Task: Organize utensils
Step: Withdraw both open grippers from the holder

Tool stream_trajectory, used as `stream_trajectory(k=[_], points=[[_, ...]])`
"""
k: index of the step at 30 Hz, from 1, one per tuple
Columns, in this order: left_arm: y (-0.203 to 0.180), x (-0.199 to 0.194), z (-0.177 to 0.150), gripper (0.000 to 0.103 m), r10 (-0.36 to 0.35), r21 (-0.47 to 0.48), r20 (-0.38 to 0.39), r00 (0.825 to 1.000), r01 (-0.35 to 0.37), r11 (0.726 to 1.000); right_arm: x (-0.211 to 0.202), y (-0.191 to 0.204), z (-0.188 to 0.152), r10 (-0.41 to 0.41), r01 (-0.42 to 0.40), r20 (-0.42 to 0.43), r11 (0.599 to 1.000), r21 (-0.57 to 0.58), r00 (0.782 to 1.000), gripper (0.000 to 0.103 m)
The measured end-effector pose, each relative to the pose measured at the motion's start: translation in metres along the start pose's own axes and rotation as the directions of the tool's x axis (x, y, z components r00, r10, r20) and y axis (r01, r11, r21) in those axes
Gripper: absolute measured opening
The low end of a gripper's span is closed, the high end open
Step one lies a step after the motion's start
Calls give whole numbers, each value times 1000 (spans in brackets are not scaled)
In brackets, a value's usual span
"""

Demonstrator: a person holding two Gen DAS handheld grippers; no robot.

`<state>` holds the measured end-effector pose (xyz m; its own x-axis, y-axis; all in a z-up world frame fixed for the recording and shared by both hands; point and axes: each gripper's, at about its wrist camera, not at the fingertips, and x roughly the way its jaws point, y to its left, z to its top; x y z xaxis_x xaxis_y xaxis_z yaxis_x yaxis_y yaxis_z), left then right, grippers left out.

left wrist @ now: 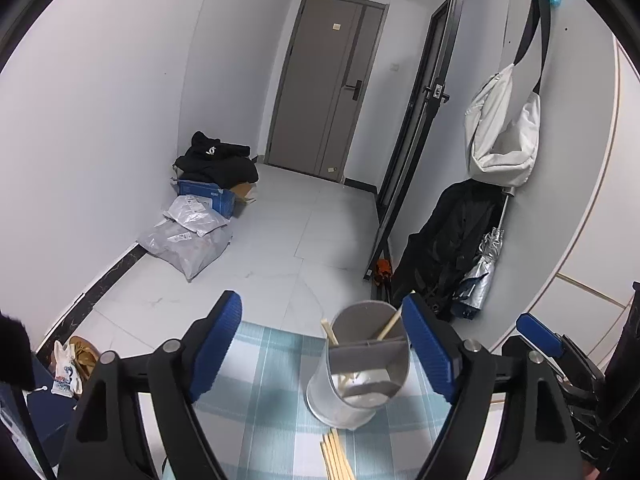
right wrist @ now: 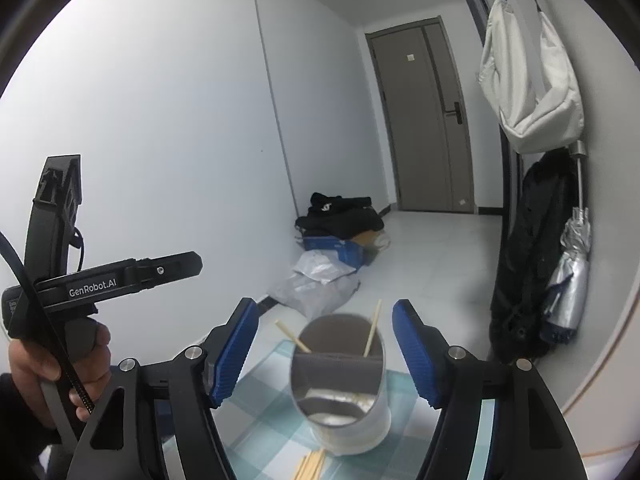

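Both grippers released: left gripper (left wrist: 322,350) and right gripper (right wrist: 325,350) stood empty, jaws apart. Utensil holder (left wrist: 360,364) stood upright on checked cloth (left wrist: 272,384), 2 chopsticks (left wrist: 390,322) inside; remaining chopsticks (left wrist: 336,456) lay beside its base, awaiting pickup.

Home entryway, front door (left wrist: 326,92) with lock, hanging bag (left wrist: 502,136), umbrella (left wrist: 482,268), parcels (left wrist: 188,240) on tiled floor

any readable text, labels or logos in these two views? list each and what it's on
"GenRobot.AI": white lettering on the side of the left gripper, seen from the right wrist view.
Print on the blue box, the grey mailer bags and the small packet: too small to read.
White logo on the black garment: not legible.
Door sticker: blank or unreadable.
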<state>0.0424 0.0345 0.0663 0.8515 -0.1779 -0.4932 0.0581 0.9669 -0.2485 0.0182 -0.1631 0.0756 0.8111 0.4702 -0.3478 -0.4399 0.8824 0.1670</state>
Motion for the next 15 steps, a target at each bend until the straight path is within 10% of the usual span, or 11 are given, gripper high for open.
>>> stream_trajectory(k=[15], points=[[-4,-25,-41,99,21,17,24,999,-22,1000,-32,12,-32,-37,37,-1,998,46,999,83]])
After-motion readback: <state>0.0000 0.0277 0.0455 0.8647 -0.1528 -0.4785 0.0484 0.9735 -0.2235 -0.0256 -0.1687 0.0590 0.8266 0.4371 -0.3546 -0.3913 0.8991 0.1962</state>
